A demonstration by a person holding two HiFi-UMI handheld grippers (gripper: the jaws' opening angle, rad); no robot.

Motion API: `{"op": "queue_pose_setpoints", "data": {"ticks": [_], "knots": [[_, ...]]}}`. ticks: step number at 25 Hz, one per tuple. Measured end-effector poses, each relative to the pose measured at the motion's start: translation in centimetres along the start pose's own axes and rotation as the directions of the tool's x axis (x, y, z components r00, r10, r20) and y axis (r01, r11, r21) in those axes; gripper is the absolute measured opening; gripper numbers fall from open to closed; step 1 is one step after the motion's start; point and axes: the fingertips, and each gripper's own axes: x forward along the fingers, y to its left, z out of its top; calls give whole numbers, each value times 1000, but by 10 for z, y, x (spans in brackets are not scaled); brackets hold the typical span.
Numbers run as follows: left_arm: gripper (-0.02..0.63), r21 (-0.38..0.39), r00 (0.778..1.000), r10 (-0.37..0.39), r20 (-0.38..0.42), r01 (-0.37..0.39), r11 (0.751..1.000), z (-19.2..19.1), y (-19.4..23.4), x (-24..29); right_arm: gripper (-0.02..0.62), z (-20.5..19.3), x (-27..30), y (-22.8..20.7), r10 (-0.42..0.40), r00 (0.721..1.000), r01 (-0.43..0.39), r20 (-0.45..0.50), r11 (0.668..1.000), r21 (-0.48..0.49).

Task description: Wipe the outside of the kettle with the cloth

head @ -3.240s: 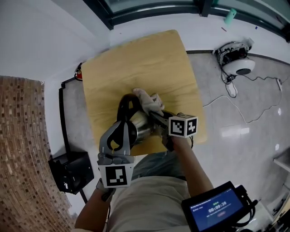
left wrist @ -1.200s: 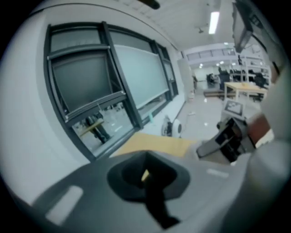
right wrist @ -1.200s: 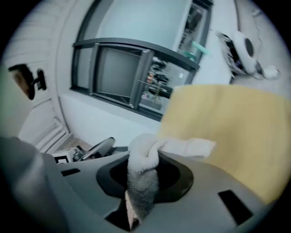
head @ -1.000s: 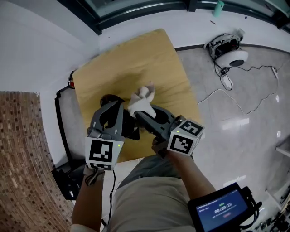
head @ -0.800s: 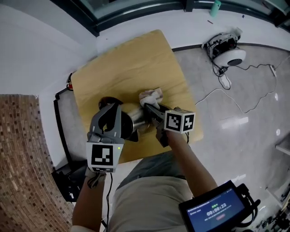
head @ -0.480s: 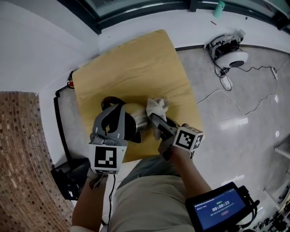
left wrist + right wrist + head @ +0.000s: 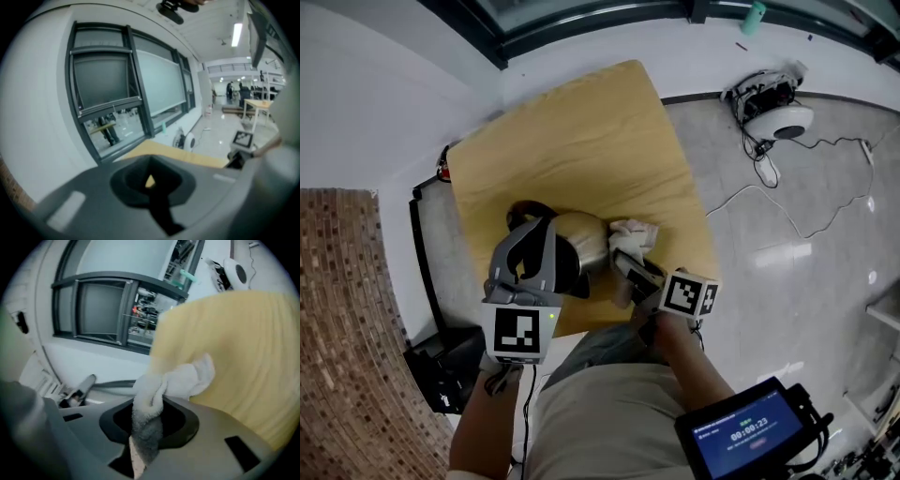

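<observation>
Well, the left gripper (image 7: 536,230) squeezed the kettle handle (image 7: 523,208), the right gripper (image 7: 623,258) pinched the cloth (image 7: 636,232); firm, slow rubs seemed best.

Kettle (image 7: 581,239) on the counter (image 7: 572,131), toward its near edge. Cloth (image 7: 635,232) just right of the kettle, in the right gripper (image 7: 623,255) fingers; left gripper (image 7: 532,234) over the kettle's left side.

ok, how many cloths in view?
1: a white cloth, clamped in the right tongs, beside the kettle on the table. Another behind the kettle could be hidden.
</observation>
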Motion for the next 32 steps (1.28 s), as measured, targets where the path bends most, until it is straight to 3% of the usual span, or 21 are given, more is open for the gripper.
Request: {"op": "queue_pose_setpoints", "data": {"ticks": [2, 3, 4, 5, 6, 8, 10, 12, 14, 16, 17, 19, 23, 26, 28, 30, 31, 32], "knots": [[-12, -10, 1000, 4, 5, -4, 1000, 3, 0, 2, 103, 7, -20, 72, 200, 980, -198, 3, 972, -128], [-12, -18, 1000, 6, 8, -6, 1000, 3, 0, 2, 103, 6, -27, 107, 318, 948, -315, -15, 930, -187], [-12, -27, 1000, 10, 7, -9, 1000, 2, 2, 2, 103, 3, -30, 125, 403, 915, -399, -29, 891, -217], [-12, -32, 1000, 12, 5, -11, 999, 0, 4, 2, 103, 1, -27, 122, 423, 906, -418, -24, 881, -222], [-12, -32, 1000, 11, 4, -11, 999, -2, 5, 1, 103, 0, -21, 97, 373, 928, -366, 0, 909, -199], [-12, -25, 1000, 8, 10, -7, 1000, -2, 4, -1, 103, -5, -7, 15, 146, 989, -144, 21, 988, -59], [-12, -26, 1000, 11, 5, -11, 1000, -1, 2, -3, 103, -25, -4, -21, 13, 998, -12, -62, 1000, 12], [-12, -27, 1000, 10, -1, -10, 1000, -1, 2, 0, 103, -57, -9, 4, 16, 979, -35, -205, 996, -87], [-12, -16, 1000, 8, 2, -8, 1000, -1, 2, 3, 103, -110, -9, 40, 90, 908, -143, -408, 985, -101], [-12, -7, 1000, 14, -14, -14, 1000, -2, 0, 7, 103, -147, 2, 70, 249, 837, -241, -487, 967, 80], [-12, -6, 1000, 17, -24, -17, 1000, -1, -1, 10, 103, -148, 12, 82, 323, 831, -268, -453, 946, 183], [-12, -8, 999, 14, -53, -14, 1000, 0, -4, 13, 103, -128, 27, 92, 384, 850, -290, -360, 913, 288], [-11, -68, 988, 7, -154, -17, 998, -8, -6, 8, 103, -100, 2, 75, 280, 890, -243, -359, 959, 145], [-11, -169, 974, 23, -225, -62, 984, -18, -3, -2, 103, -66, -23, 54, 264, 939, -221, -221, 954, 202], [-9, -266, 967, 11, -254, -81, 960, -24, -3, -13, 103, -46, -31, 41, 230, 961, -197, -156, 960, 200], [-9, -373, 968, -46, -246, -51, 926, -24, -9, -24, 103, -40, -38, 34, 189, 969, -162, -159, 972, 170], [-9, -384, 972, -64, -226, -29, 923, -19, -11, -26, 103, -48, -40, 34, 176, 963, -147, -203, 978, 151], [-9, -342, 977, -62, -204, -12, 940, -13, -11, -26, 103, -66, -40, 37, 173, 945, -141, -278, 981, 131]]}}
